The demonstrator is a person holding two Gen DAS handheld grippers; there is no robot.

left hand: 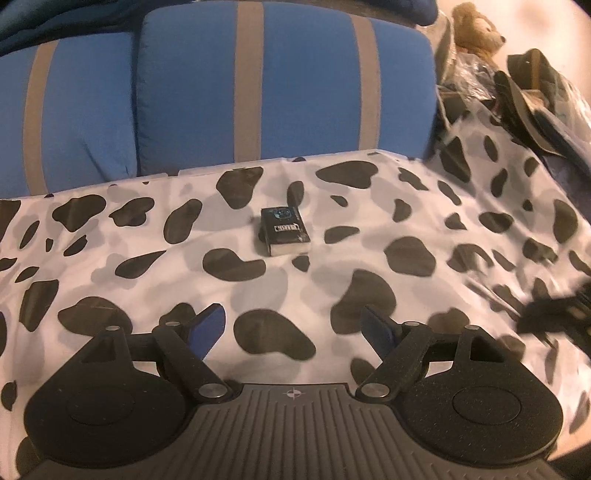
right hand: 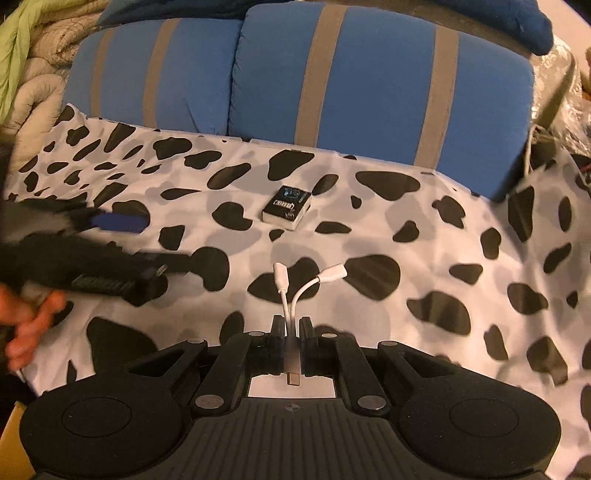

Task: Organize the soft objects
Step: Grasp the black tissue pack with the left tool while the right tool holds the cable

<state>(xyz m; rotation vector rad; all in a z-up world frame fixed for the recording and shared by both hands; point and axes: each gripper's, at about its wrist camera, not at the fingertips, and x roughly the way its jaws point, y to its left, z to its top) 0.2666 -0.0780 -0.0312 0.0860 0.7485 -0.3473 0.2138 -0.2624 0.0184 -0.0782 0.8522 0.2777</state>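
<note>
Black small box [left hand: 285, 232], label unreadable

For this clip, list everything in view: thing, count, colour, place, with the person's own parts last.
cow-print sheet: one, white with black patches, spread across the surface
pillows: two, blue with grey stripes, side by side behind the sheet
small box: one, black, mid-sheet
splitter cable: one, white, two ends, pinched in the right hand-held gripper
teddy bear: one, brown, far right corner, left wrist view
dark clutter: a pile, black, right of the pillows
quilt: one, beige and green, left of the pillows
left hand-held gripper: open, empty
right hand-held gripper: shut on the cable
hand: one, holding the left hand-held gripper
</note>
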